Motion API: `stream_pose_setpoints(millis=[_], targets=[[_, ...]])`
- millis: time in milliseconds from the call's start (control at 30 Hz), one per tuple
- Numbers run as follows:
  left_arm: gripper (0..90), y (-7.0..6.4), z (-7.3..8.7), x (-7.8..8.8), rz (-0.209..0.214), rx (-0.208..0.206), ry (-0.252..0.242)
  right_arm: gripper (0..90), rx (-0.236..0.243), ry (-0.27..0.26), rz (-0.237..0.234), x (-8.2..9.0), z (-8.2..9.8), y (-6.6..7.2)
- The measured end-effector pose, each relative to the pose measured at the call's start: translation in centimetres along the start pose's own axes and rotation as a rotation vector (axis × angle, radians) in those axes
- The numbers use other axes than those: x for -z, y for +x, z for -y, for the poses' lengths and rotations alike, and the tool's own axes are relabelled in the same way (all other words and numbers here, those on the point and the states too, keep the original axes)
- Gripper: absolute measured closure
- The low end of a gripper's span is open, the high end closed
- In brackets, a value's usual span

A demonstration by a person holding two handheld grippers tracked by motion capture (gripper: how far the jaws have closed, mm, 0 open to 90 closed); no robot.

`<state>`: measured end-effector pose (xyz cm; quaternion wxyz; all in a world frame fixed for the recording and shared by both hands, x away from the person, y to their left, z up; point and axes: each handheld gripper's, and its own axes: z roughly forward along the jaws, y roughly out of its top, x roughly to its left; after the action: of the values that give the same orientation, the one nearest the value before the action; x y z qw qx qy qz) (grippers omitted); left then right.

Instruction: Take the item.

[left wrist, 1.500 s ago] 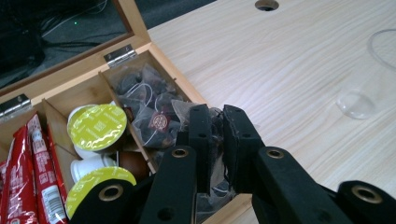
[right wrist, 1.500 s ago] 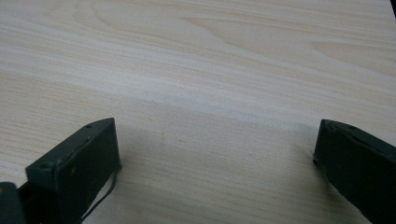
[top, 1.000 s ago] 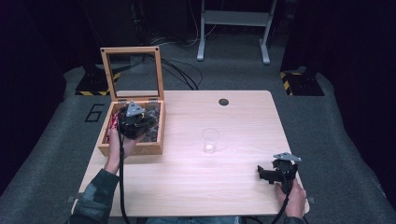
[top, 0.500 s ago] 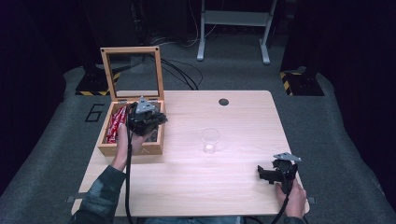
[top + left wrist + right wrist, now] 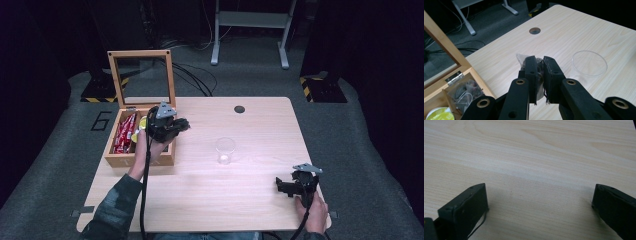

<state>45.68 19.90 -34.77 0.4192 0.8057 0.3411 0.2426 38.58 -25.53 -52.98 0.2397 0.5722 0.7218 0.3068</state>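
My left gripper (image 5: 181, 124) hangs just right of the open wooden box (image 5: 113, 159), shut on a small clear tea bag packet (image 5: 522, 59) with dark contents; the packet (image 5: 539, 65) is pinched between the jaws above the table. A clear plastic cup (image 5: 225, 150) stands empty at the table's middle, seen ahead and to the right as the cup (image 5: 589, 63) in the left gripper view. My right gripper (image 5: 284, 187) rests low at the table's front right, open, with bare wood between its fingers (image 5: 467, 203).
The box holds red packets (image 5: 125, 132), a yellow-green round thing (image 5: 439, 115) and more clear tea bags (image 5: 464, 91); its glass lid (image 5: 142, 75) stands upright behind. A cable hole (image 5: 239, 109) sits near the table's far edge. Dark floor surrounds the table.
My left gripper has lifted out of the box and moved right over the box's edge toward the cup, carrying the tea bag packet. The right gripper has stayed still.
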Motion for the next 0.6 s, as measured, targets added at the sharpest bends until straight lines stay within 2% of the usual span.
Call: stream_pose_setpoints(millis=[100,333,600], targets=[[81.9,-0.2,-0.3,-0.3,0.007,-0.018,0.003,0.0,0.0,0.0,0.0,0.0,0.0,0.0],[81.9,-1.0,-0.6,-1.3,0.026,-0.017,-0.001,0.0,0.0,0.0,0.0,0.0,0.0,0.0],[81.9,-1.9,-1.1,-2.5,0.056,-0.04,0.012,0.0,0.0,0.0,0.0,0.0,0.0,0.0]])
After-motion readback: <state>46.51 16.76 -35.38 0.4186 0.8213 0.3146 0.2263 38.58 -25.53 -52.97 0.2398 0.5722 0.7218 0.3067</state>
